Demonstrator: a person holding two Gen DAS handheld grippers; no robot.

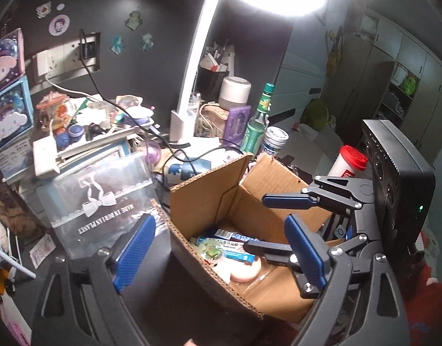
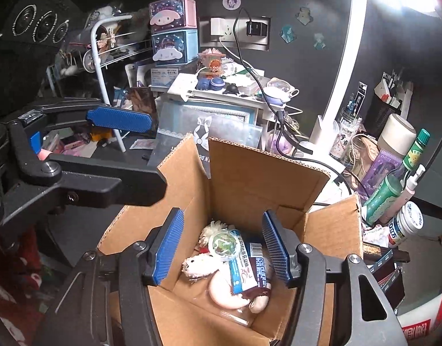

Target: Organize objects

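Left gripper (image 1: 218,248) agape at lower left over cardboard box (image 1: 221,199); right gripper (image 2: 222,248) agape too, empty, above its contents.
Inside, lower centre: soft plush (image 2: 199,263), light toothpaste carton (image 2: 244,265); best pinched across the carton's stiff long sides.

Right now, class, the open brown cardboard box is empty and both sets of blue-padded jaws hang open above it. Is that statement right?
One part is wrong: the open brown cardboard box is not empty. The right wrist view shows a round green-lidded container, a white and blue tube carton and other small items lying inside. The left gripper and right gripper do hang open above it.
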